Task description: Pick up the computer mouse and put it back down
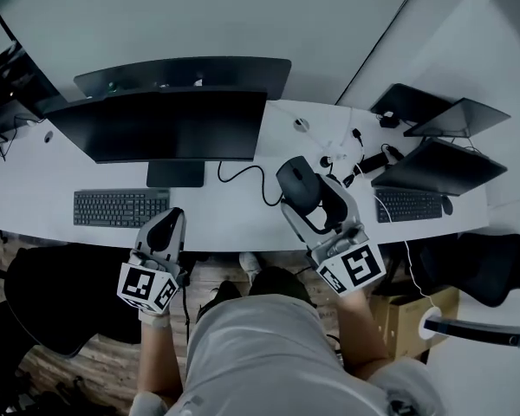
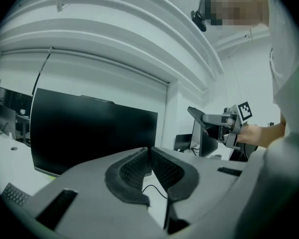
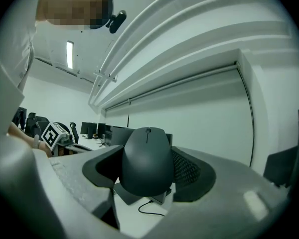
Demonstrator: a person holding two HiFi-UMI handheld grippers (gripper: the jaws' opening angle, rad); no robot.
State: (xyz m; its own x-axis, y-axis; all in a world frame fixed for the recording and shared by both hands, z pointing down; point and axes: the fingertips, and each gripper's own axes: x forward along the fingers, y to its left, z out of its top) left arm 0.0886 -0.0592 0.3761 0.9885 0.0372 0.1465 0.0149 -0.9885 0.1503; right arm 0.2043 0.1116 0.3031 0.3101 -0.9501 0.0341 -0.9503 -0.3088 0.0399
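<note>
A dark grey computer mouse (image 1: 297, 181) is lifted above the white desk (image 1: 234, 215), clamped in my right gripper (image 1: 305, 189). In the right gripper view the mouse (image 3: 145, 159) fills the space between the two dark pads (image 3: 188, 173), with the gripper (image 3: 148, 171) shut on it. My left gripper (image 1: 166, 226) hovers over the desk's front edge by the keyboard. In the left gripper view its pads (image 2: 134, 171) meet at the tips, the gripper (image 2: 150, 153) shut with nothing held.
A large black monitor (image 1: 160, 124) on a stand, with a second one behind, sits centre-left. A black keyboard (image 1: 120, 207) lies at the left. A black cable (image 1: 243, 178) snakes across the desk. Laptops (image 1: 438, 165), another keyboard (image 1: 407, 204) and plugs crowd the right end.
</note>
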